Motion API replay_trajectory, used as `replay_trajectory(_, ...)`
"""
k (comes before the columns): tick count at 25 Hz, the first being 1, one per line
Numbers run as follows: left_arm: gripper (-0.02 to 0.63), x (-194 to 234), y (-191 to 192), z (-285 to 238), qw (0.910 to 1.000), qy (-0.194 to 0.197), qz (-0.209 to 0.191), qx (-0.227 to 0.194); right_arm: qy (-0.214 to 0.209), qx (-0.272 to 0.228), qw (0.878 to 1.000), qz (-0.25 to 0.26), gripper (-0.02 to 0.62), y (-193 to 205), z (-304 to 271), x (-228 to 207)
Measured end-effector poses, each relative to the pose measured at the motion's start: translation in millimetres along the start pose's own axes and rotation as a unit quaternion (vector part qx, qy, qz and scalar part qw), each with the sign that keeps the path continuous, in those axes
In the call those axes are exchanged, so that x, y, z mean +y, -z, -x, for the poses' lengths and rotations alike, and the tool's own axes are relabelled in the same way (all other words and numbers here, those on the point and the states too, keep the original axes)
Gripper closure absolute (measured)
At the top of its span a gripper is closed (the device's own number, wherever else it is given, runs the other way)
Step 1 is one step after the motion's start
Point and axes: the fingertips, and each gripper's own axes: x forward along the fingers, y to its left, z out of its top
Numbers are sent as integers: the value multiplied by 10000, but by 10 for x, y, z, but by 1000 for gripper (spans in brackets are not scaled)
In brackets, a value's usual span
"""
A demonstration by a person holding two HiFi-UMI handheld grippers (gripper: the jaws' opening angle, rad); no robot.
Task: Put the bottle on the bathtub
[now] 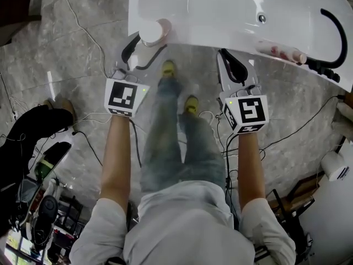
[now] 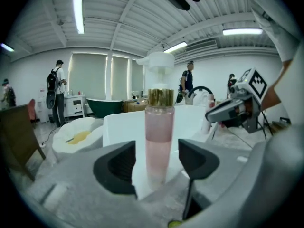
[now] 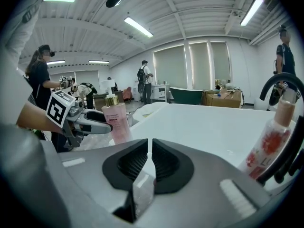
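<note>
Left tool (image 2: 156, 161) wide apart around upright bottle (image 2: 159, 127) on bathtub rim (image 2: 118, 127), bottle base blurred; right tool (image 3: 148, 163) together, empty.

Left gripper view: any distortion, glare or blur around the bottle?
Left gripper view: strong fisheye bending, dark corners; the bottle is reasonably sharp; the ceiling lights are blown out. Head view: a bright glare streak on the bathtub.

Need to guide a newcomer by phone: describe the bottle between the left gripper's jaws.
Find the white bathtub; on its near rim, at the left end, a bottle stands upright between the open jaws of the left gripper. It is pale pink with a gold collar and white pump, unlike the red-flowered bottle by the black hose.
</note>
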Motion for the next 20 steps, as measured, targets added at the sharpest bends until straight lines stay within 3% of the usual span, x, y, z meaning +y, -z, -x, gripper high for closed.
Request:
replay_trajectory(5, 335, 5, -76, 306, 9984, -394, 413, -33, -50, -86, 9999, -32, 568, -132, 210, 31)
replay_trajectory(15, 425, -203, -529, 1255, 9875, -1293, 885, -169, -99, -333, 9993, -139, 568, -617, 909, 247)
replay_trajectory(20, 467, -421, -821, 1573, 9836, -1469, 1001, -297, -161, -499, 9986, -105, 568, -897, 1254, 392)
